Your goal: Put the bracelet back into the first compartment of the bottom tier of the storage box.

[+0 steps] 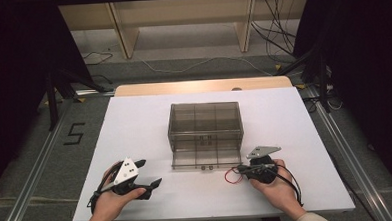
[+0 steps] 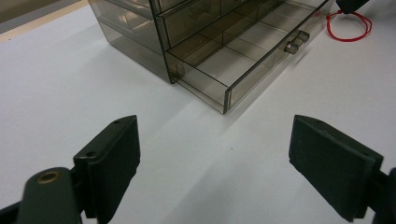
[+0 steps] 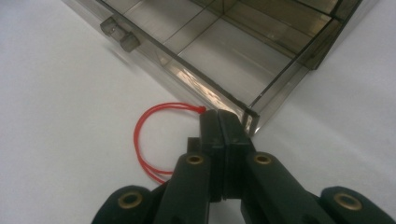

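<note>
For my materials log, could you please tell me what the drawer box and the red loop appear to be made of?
The drawer box looks like smoke-tinted clear plastic, glossy: the dividers show through its walls, and the edges catch highlights. The red loop looks like thin elastic cord or string, matte, with a small knot; it is pinched in the right hand-held gripper.
</note>
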`<control>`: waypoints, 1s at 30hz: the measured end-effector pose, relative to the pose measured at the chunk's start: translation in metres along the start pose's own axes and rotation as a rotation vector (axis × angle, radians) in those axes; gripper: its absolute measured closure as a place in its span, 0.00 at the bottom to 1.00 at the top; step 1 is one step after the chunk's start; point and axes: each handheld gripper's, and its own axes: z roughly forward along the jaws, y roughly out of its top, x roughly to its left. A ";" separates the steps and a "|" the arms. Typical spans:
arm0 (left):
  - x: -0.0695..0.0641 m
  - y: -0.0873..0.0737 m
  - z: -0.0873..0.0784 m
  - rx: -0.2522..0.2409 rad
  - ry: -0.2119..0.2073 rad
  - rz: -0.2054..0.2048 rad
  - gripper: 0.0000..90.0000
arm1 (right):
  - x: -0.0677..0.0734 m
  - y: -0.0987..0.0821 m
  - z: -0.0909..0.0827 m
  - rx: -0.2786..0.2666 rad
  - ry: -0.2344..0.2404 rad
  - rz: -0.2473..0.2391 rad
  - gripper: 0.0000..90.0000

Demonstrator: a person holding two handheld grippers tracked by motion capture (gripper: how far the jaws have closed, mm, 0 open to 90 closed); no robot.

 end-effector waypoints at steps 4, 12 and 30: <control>0.000 0.000 0.000 0.000 0.001 -0.001 0.18 | 0.000 0.001 -0.002 -0.014 -0.001 -0.009 1.00; 0.000 0.000 0.000 0.000 0.002 -0.001 0.18 | 0.003 0.004 -0.006 -0.034 0.005 -0.013 1.00; 0.000 0.000 0.000 0.002 0.001 0.002 0.18 | 0.005 0.013 -0.013 -0.089 0.003 -0.037 1.00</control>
